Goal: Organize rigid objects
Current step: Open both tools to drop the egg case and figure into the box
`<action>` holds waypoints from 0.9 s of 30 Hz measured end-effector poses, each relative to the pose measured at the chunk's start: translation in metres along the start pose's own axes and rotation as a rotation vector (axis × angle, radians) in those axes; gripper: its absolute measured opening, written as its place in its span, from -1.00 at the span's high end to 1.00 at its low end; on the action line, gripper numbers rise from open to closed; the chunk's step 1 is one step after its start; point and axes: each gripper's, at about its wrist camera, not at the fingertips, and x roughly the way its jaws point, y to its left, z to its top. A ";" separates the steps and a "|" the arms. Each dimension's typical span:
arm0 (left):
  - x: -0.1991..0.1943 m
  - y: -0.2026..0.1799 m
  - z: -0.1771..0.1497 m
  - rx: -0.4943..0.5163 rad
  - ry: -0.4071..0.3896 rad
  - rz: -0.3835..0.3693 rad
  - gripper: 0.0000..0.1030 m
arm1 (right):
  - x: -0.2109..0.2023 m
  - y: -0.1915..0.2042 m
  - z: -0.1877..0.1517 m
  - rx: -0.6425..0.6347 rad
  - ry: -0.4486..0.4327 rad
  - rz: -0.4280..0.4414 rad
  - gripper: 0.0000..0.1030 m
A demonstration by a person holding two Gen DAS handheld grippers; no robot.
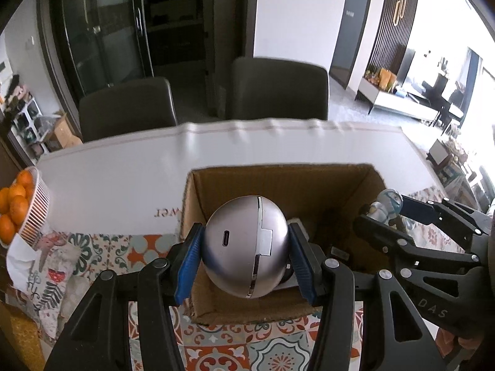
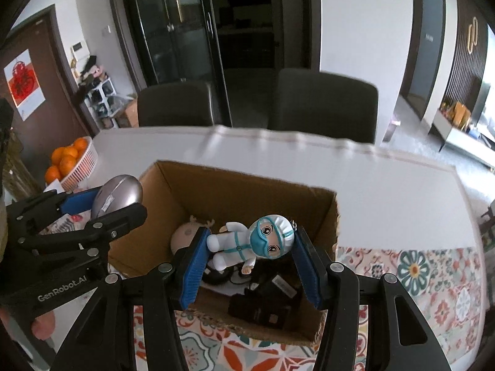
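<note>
My left gripper is shut on a silver round case with a charging port and holds it above the near part of an open cardboard box. My right gripper is shut on a small figurine in a white and teal protective suit, lying sideways between the blue pads over the same box. Inside the box lie a beige doll head and black devices with cables. The right gripper and figurine show at the right of the left wrist view. The left gripper and case show at the left of the right wrist view.
The box stands on a table with a patterned cloth and a white sheet. A white basket of oranges sits at the table's left end. Two dark chairs stand behind the far edge.
</note>
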 end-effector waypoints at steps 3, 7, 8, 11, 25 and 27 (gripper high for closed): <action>0.017 0.000 0.000 -0.005 0.050 -0.018 -0.03 | 0.018 -0.006 -0.002 0.001 0.052 0.002 -0.05; 0.032 -0.003 -0.003 0.007 0.092 -0.016 -0.03 | 0.033 -0.010 -0.006 -0.014 0.093 -0.004 -0.05; 0.035 -0.003 -0.004 0.010 0.105 -0.017 -0.03 | 0.035 -0.011 -0.008 -0.018 0.100 -0.008 -0.05; 0.045 -0.005 -0.007 0.015 0.151 -0.022 -0.03 | 0.041 -0.012 -0.011 -0.026 0.125 -0.006 -0.05; 0.049 -0.007 -0.013 0.025 0.192 0.014 -0.10 | 0.053 -0.005 -0.020 -0.088 0.194 -0.015 -0.15; 0.044 -0.006 -0.013 0.025 0.181 0.028 -0.21 | 0.050 -0.005 -0.020 -0.084 0.189 -0.025 -0.20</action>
